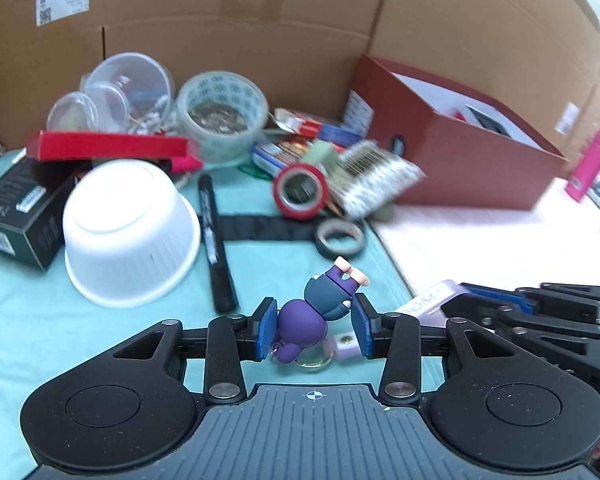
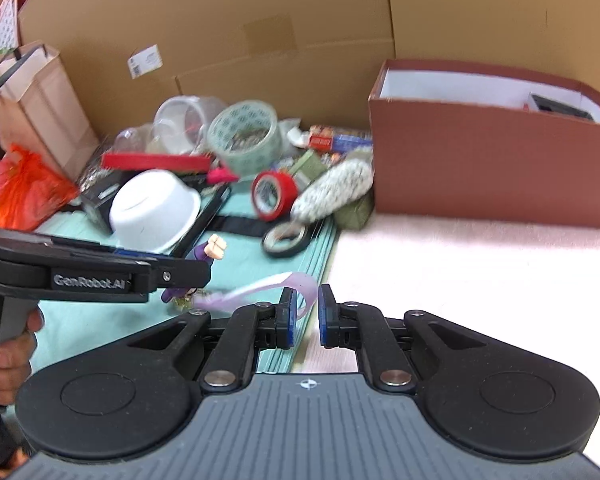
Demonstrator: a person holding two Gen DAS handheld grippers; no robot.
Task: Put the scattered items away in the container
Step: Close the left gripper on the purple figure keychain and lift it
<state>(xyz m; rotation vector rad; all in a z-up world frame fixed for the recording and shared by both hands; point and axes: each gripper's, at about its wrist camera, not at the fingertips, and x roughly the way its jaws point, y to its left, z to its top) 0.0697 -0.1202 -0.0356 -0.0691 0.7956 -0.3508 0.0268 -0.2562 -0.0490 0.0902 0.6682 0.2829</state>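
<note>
while gripping purple figurine keychain [image 1: 314,312] low over desk [image 1: 100,340] in left hand-held gripper [image 1: 314,330] | right hand-held gripper [image 2: 305,316] parted around lilac strap [image 2: 268,289] | step: pickup | next: carry to red box [image 1: 472,160]

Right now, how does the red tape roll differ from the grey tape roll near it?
The red tape roll stands tilted on its edge; the grey tape roll lies flat on the green mat. The red one is bright and looks wider; the grey one is dull and thinner. The red leans against the clutter; the grey lies apart. Both are rings with open cores.
</note>
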